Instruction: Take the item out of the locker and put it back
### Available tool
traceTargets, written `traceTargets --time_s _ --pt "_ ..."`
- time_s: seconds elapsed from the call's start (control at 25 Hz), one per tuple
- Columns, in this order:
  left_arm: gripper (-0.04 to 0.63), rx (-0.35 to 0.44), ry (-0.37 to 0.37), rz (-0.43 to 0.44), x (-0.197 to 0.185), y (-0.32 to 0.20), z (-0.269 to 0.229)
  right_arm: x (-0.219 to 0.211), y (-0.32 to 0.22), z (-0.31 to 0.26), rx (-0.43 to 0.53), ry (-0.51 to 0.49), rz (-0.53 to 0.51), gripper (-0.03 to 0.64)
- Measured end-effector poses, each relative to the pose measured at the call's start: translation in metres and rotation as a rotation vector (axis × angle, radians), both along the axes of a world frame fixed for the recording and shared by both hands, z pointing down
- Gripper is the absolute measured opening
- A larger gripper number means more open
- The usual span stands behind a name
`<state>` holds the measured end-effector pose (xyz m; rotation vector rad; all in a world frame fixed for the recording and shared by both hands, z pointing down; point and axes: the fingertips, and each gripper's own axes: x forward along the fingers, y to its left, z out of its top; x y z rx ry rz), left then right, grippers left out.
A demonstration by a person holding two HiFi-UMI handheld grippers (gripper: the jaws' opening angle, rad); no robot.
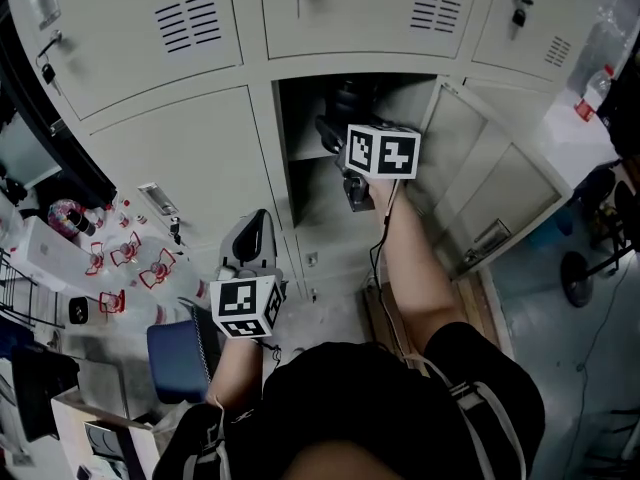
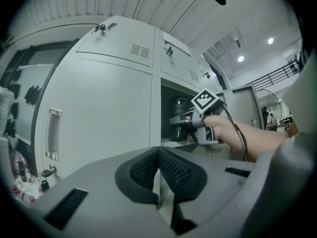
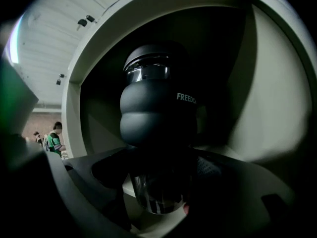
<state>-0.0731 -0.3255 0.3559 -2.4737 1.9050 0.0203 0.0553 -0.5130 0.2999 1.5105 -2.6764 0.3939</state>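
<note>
the right gripper (image 3: 161, 175) sits closest in its own view, padded jaws clamped on the clear lower body of a dark grey ribbed bottle (image 3: 158, 108) that is upright inside the open grey metal locker (image 1: 300, 128). the left gripper (image 2: 158, 157) hangs well apart, pinched closed on nothing. the grip looks low, so the bottle should probably travel level and straight, clear of the door (image 1: 470, 158).

Between the right gripper's (image 3: 161, 190) jaws, the bottle's (image 3: 157, 118) lower sides vanish in shadow; its lettering wraps out of sight.
</note>
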Motion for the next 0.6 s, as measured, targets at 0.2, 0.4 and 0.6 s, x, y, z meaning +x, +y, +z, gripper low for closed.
traceTargets --time_s 0.2,0.4,0.6 --pt "0.012 -0.004 -0.003 0.027 0.009 0.005 0.001 0.011 0.019 0.0 -0.03 -0.075 -0.018 0.39" --pt "0.012 -0.011 -0.004 0.049 0.018 0.009 0.003 0.024 0.039 0.002 -0.028 -0.118 -0.011 0.39" --pt "0.012 -0.012 -0.01 0.077 0.03 0.013 0.003 0.033 0.061 0.013 -0.007 -0.118 -0.016 0.39"
